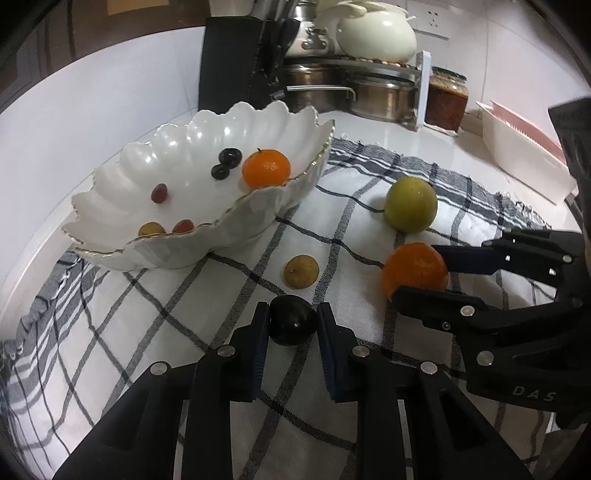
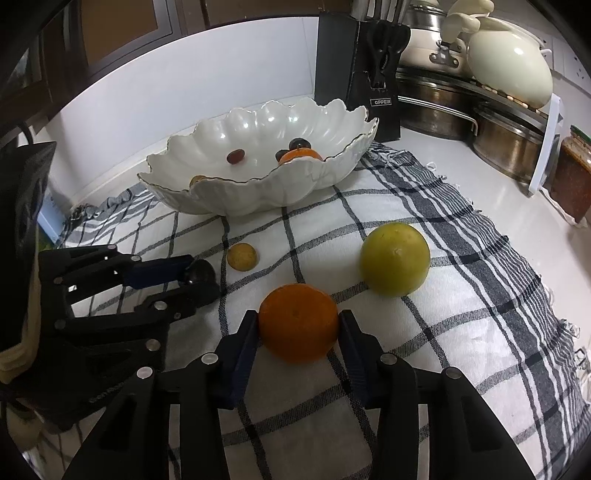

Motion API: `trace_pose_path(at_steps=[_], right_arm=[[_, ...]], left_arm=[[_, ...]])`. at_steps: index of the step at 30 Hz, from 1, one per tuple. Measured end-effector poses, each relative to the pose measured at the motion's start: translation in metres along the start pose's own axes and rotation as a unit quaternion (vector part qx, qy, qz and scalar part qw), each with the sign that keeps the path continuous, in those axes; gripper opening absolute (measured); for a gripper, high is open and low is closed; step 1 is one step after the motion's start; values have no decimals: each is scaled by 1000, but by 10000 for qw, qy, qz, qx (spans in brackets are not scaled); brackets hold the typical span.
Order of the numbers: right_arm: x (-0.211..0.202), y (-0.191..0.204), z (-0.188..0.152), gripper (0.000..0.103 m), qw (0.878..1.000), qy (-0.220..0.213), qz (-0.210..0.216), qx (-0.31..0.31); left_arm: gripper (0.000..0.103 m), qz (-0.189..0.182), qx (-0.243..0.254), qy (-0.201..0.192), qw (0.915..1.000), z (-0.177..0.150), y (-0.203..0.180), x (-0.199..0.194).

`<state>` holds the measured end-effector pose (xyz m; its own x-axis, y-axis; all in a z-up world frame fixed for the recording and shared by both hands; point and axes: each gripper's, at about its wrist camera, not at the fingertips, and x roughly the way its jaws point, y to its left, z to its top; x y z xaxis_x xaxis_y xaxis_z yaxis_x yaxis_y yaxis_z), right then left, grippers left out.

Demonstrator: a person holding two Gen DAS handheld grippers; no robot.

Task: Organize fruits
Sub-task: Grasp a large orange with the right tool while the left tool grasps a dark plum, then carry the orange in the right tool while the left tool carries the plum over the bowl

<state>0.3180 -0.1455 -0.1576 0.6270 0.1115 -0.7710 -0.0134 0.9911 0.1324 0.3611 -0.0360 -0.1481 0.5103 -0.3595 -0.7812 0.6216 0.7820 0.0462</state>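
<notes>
My left gripper [image 1: 293, 318] is shut on a dark plum [image 1: 292, 320], low over the checked cloth; it also shows in the right wrist view [image 2: 199, 274]. My right gripper [image 2: 298, 322] is shut on an orange [image 2: 298, 322], which also shows in the left wrist view [image 1: 414, 271]. A green round fruit [image 2: 394, 260] and a small yellow-brown fruit [image 2: 242, 256] lie on the cloth. The white scalloped bowl [image 1: 258, 206] holds an orange [image 1: 266, 168], dark grapes [image 1: 226, 164], red grapes [image 1: 159, 193] and a yellowish fruit [image 1: 151, 229].
A checked cloth [image 2: 461, 332] covers the counter. Behind the bowl stand a black knife block [image 2: 356, 70], steel pots [image 1: 369, 92], a cream pot [image 1: 376, 35], a jar [image 1: 446, 98] and a white tray [image 1: 524, 158] at the right.
</notes>
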Motion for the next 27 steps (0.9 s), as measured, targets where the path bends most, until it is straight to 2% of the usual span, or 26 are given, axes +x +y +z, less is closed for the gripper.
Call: trace_pose_path(at_steps=[13,27], right_arm=[[-19,4,4,43,9997,-219,65,-33],[-62,13,30,43,9964,-811,219,-118]], left_arm=[[26,184,-566,-129,9981,0,8,-27],[26,368,-898,-866,9915,19,13,-80]])
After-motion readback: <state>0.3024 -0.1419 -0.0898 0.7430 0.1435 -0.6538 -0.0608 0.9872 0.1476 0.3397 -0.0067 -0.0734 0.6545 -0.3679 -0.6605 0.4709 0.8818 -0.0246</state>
